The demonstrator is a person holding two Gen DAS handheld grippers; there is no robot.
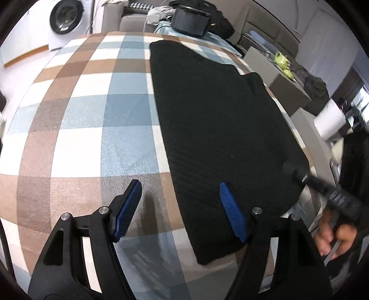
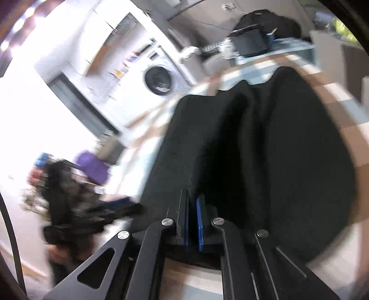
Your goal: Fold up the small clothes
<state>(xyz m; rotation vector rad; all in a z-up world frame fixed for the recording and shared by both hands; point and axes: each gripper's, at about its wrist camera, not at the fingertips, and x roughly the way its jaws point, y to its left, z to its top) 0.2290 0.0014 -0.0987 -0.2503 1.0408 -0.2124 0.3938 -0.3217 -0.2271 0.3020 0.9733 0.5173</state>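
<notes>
A black garment (image 1: pixel 216 129) lies on a checked brown, blue and white tablecloth (image 1: pixel 92 110). My left gripper (image 1: pixel 180 187) is open just above the cloth, with its left finger over the bare tablecloth and its right finger over the garment's near left part. My right gripper (image 2: pixel 193 196) is shut on the black garment (image 2: pixel 265 150) and holds a lifted fold of its edge. In the left wrist view the right gripper (image 1: pixel 290 169) shows blurred at the garment's right edge. In the right wrist view the left gripper (image 2: pixel 110 207) is a blurred shape at the left.
A black box (image 1: pixel 190 23) and dark clothes stand at the table's far end. A washing machine (image 1: pixel 66 20) is at the back left. A grey sofa with green items (image 1: pixel 282 61) and a white roll (image 1: pixel 329 120) are to the right.
</notes>
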